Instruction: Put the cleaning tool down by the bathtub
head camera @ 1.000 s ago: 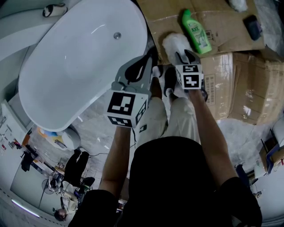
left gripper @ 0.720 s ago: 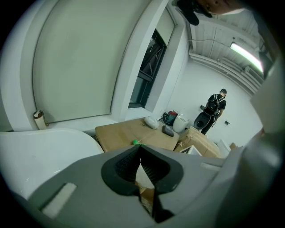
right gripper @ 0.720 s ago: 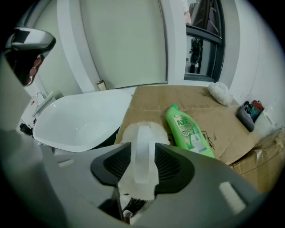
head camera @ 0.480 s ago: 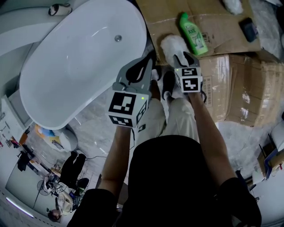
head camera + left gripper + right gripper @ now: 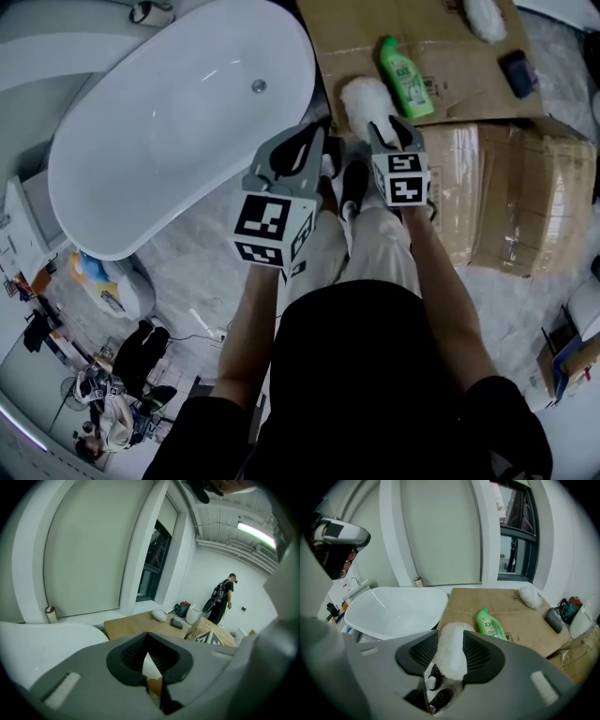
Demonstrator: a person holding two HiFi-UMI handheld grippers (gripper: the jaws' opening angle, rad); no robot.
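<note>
The cleaning tool (image 5: 364, 97), a white fluffy pad, lies on the flat cardboard (image 5: 450, 56) just right of the white bathtub (image 5: 169, 131). My right gripper (image 5: 392, 129) hovers above its near end. Its jaws have just been opening and stand wide. In the right gripper view the tool (image 5: 452, 658) shows through the gap of that gripper (image 5: 450, 637), but the pads do not press on it. My left gripper (image 5: 305, 136) hangs beside the tub's end with nothing in it. In the left gripper view its fingertips (image 5: 147, 637) meet.
A green bottle (image 5: 405, 77) lies on the cardboard right of the tool. Farther back are a second white pad (image 5: 485, 17) and a dark block (image 5: 517, 72). A wrapped cardboard box (image 5: 516, 197) sits to the right. The person's shoes (image 5: 352, 178) stand below the grippers.
Both grippers have risen a little. The right gripper's tips have drawn back from the white tool, which stays lying on the cardboard.
</note>
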